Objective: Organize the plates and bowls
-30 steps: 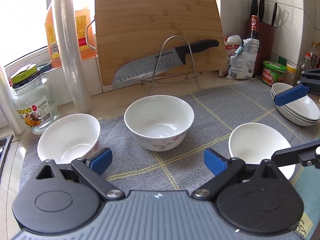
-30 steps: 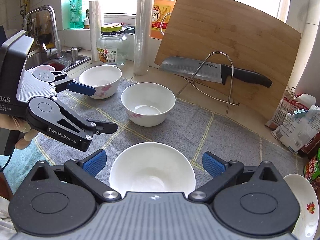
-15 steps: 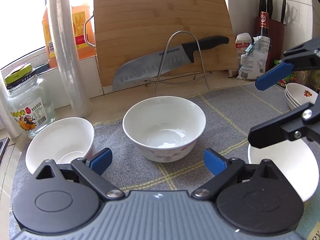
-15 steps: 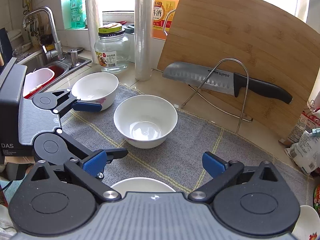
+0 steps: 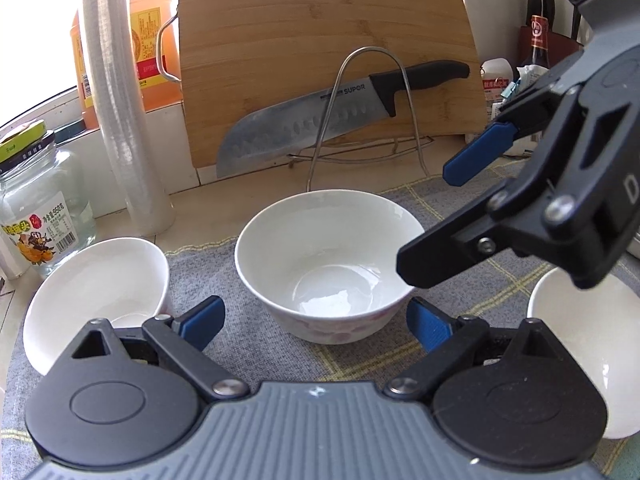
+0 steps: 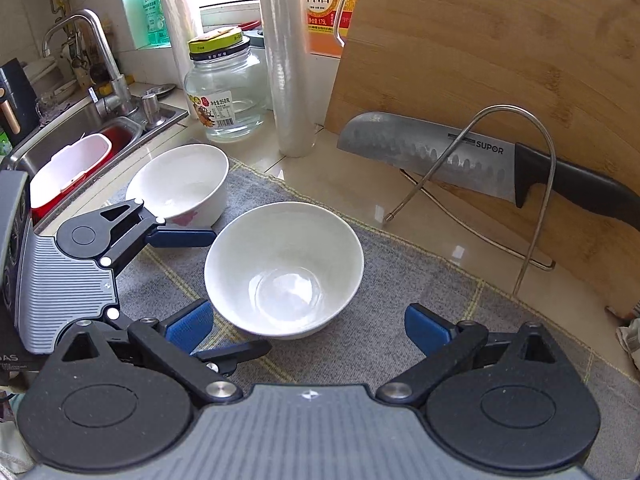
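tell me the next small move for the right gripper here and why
Probably ease the right gripper forward and down so its open jaws straddle the rim of the middle bowl. That bowl sits empty and upright on the grey mat, centred just ahead of the jaws, and nothing is held yet. The left gripper is open too, close beside it, so go slowly.

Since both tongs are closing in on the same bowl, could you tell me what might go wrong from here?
1. The left tongs and right tongs both stand open around the middle bowl; they may collide.
2. A nudge could slide that bowl into the left bowl nearby.
3. A push backward could send it toward the knife leaning on the wire rack.
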Motion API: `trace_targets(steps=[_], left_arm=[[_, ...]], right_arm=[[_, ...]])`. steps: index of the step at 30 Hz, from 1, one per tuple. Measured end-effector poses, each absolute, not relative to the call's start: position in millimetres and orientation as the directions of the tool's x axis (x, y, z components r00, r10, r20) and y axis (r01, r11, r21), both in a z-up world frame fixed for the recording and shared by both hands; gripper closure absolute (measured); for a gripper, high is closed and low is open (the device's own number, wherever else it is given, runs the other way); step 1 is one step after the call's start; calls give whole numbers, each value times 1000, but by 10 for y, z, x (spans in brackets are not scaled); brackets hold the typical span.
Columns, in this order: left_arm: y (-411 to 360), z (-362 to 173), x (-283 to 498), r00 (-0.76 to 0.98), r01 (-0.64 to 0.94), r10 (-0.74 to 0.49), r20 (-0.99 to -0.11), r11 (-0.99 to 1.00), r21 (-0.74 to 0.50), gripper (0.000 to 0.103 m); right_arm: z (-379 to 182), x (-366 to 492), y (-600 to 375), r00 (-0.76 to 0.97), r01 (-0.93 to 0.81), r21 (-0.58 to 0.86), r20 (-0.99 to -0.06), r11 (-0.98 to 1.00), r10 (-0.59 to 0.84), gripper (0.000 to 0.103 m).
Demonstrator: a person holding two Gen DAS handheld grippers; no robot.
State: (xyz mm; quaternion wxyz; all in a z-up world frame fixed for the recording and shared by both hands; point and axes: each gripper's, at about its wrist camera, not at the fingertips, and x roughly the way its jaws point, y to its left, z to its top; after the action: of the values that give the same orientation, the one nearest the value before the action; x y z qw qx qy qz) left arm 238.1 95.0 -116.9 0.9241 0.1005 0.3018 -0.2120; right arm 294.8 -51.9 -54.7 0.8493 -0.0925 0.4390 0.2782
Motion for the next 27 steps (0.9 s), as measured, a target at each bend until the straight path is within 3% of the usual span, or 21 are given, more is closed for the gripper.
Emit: trace_targets(steps=[6, 17, 27], left_arm=[[941, -1182, 2413, 721, 462, -340, -603, 886, 52, 8], [953, -1169, 2404, 713, 477, -358, -603, 878, 43, 13], [963, -1170, 2409, 706, 498, -382, -596, 866, 34, 20]], right_arm=[[-651, 3183, -466, 414, -565, 133, -808, 814, 419, 0], [-775, 3378, -331, 366, -593, 162, -818, 789, 443, 13], [-787, 3401, -271, 356, -603, 169, -818, 779, 453, 18]])
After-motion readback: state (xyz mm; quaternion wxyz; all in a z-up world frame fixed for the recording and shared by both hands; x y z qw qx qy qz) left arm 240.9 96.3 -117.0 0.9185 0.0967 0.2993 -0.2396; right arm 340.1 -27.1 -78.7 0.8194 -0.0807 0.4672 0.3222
